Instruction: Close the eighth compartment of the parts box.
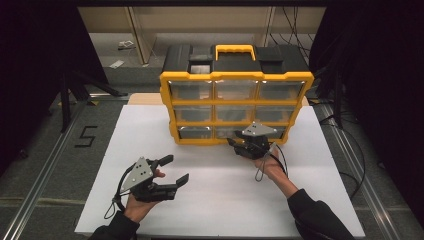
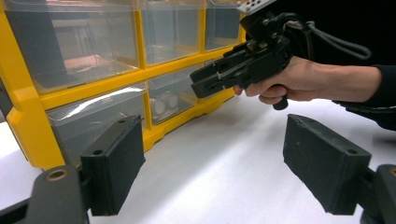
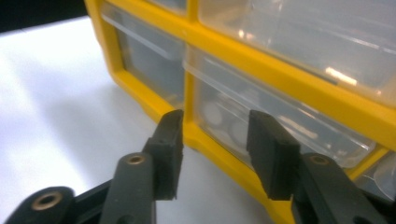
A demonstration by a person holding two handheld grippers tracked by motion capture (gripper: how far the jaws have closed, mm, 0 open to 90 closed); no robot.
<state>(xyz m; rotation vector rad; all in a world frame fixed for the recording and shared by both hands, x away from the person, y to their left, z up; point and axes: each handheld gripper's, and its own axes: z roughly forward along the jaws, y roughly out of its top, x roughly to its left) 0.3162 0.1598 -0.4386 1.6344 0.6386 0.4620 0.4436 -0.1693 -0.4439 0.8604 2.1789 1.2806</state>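
From the high view, a yellow and black drawer cabinet (image 1: 235, 102) stands upright at the far middle of a white table (image 1: 220, 200), with a yellow carrying handle on its black top and three rows of three clear plastic drawers facing the person. The right gripper (image 1: 235, 145), held in the person's right hand (image 1: 272, 167), points at the bottom row, just in front of the middle drawer (image 1: 232, 131); how far its jaws stand apart cannot be told from here. The left gripper (image 1: 175, 170) rests low over the near left of the table, well apart from the cabinet, its jaws spread wide with nothing between them. In the left gripper view, the two wide black jaws frame the bare table; the cabinet rises at the left, its drawers see-through and glossy inside a yellow frame, and small round pale parts (image 2: 164, 105) show inside one bottom drawer, near the right gripper's tip. In the right gripper view, the jaws stand partly open, holding nothing, just short of the bottom drawer (image 3: 261, 126), where pale round parts show dimly behind the plastic.
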